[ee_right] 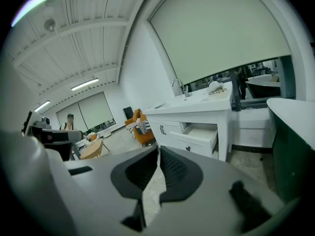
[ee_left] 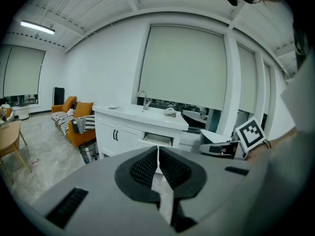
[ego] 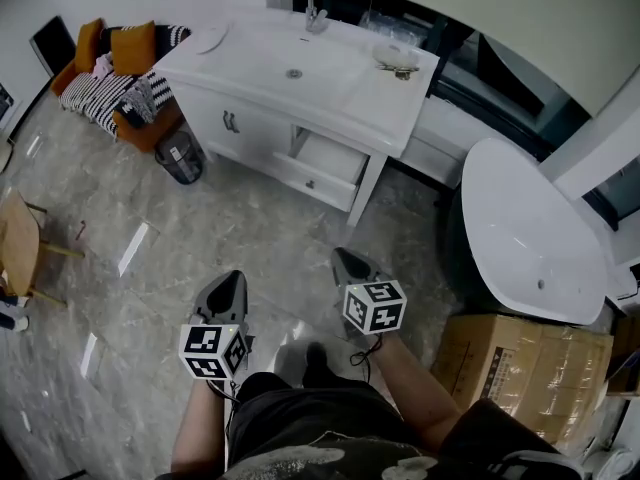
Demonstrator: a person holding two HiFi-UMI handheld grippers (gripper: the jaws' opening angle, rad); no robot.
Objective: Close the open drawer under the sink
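A white vanity [ego: 390,103] with a sink and faucet stands ahead across the marble floor. Its right-hand drawer [ego: 325,168] is pulled out, with a small dark knob on the front. The drawer [ee_left: 158,140] also shows just past my left jaws, and the same drawer [ee_right: 199,137] sits beyond my right jaws. My left gripper [ego: 236,276] and right gripper [ego: 343,255] hover side by side over the floor, well short of the vanity and pointing toward it. Left gripper [ee_left: 157,149] and right gripper [ee_right: 158,151] both have their tips together with nothing between them.
A white bathtub [ego: 530,233] stands at the right with a cardboard box [ego: 530,363] in front of it. An orange sofa [ego: 120,78] and a dark bin [ego: 182,156] are left of the vanity. A wooden table [ego: 18,243] stands at the far left. A person [ee_right: 70,122] stands far off.
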